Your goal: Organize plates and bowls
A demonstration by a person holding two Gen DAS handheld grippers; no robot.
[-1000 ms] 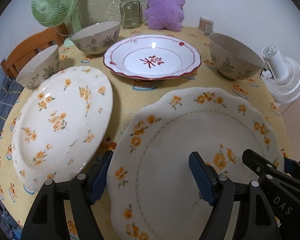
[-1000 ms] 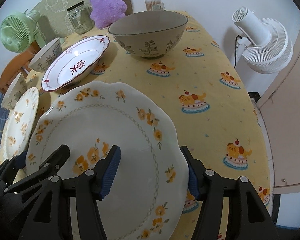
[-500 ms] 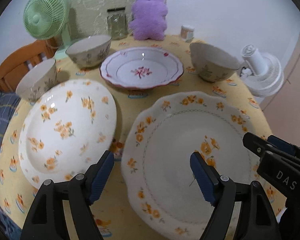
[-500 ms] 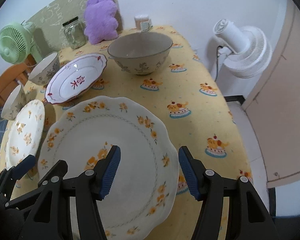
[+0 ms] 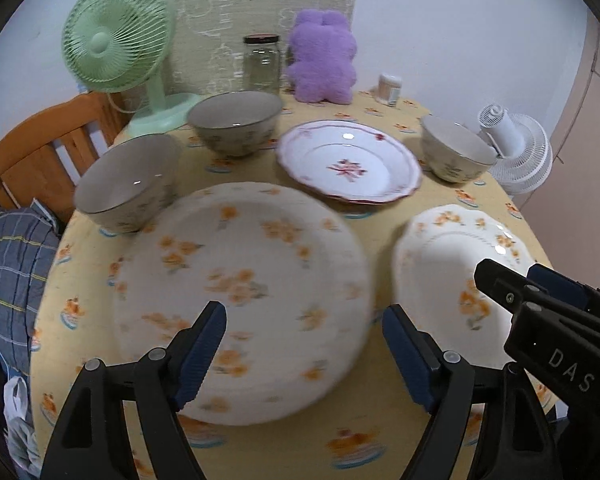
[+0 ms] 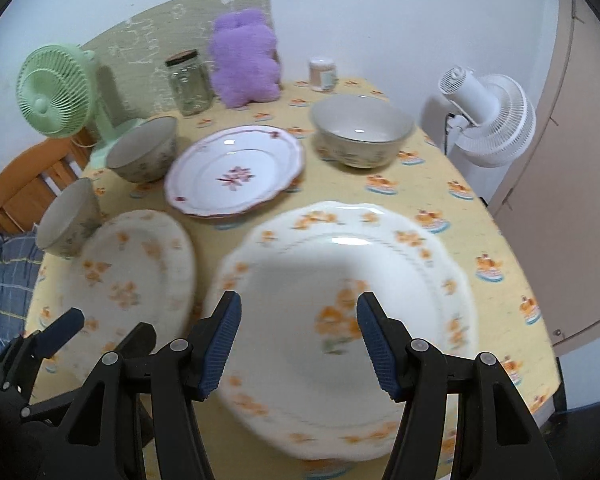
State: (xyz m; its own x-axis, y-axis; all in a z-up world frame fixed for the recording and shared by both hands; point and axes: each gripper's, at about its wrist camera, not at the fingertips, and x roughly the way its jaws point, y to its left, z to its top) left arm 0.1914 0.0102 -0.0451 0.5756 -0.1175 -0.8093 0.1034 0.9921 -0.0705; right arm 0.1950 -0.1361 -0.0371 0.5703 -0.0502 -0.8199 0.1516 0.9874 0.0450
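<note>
Two orange-flowered white plates lie at the front of the table: a round plate on the left and a scalloped plate on the right. A red-rimmed plate lies behind them. Three flowered bowls stand around it: a near-left bowl, a far-left bowl and a right bowl. My left gripper is open and empty above the round plate's near edge. My right gripper is open and empty above the scalloped plate.
A green fan, a glass jar, a purple plush toy and a small container stand at the table's back. A white fan stands off the right edge. A wooden chair is at the left.
Both grippers have pulled back and risen from the table. The left one has swung left, from over the scalloped plate to over the round plate. Both stay open.
</note>
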